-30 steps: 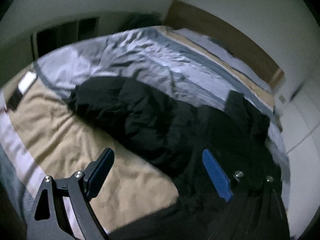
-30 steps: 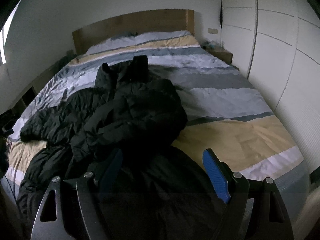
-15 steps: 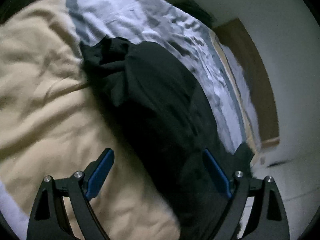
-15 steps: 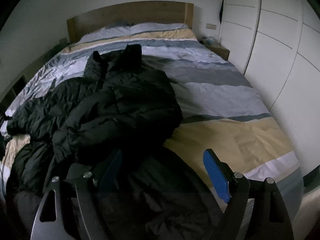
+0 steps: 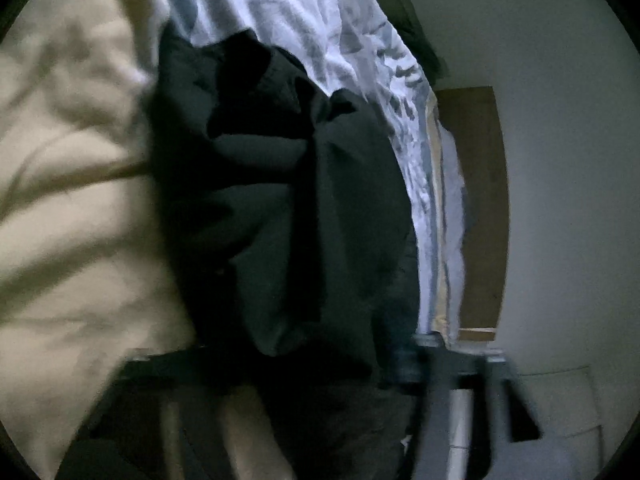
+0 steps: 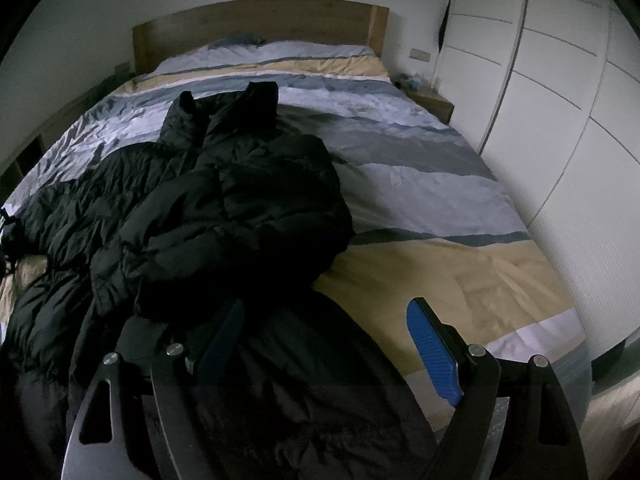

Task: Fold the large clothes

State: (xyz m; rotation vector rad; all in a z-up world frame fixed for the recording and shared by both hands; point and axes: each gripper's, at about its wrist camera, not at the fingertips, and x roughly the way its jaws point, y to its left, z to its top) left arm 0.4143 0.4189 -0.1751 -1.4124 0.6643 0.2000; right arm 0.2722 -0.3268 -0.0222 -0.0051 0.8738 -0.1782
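Jacket (image 5: 280, 208) now btwn closing left gripper (image 5: 320, 364) jaws.

Black puffer jacket (image 6: 224, 216) crumpled on striped bed (image 6: 420, 184), right claw (image 6: 328, 344) wide above.

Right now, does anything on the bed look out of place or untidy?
Yes. The black puffer jacket lies crumpled in a heap on the left side of the striped duvet, sleeves bunched and overlapping, not spread flat. Nothing looks spilled or damaged.

Left gripper (image 5: 320, 364) blurred along bottom of frame, jaws closing on dark fabric between them. Right gripper (image 6: 328, 348) at bottom centre, jaws spread wide, blue pads (image 6: 432, 356) bare.
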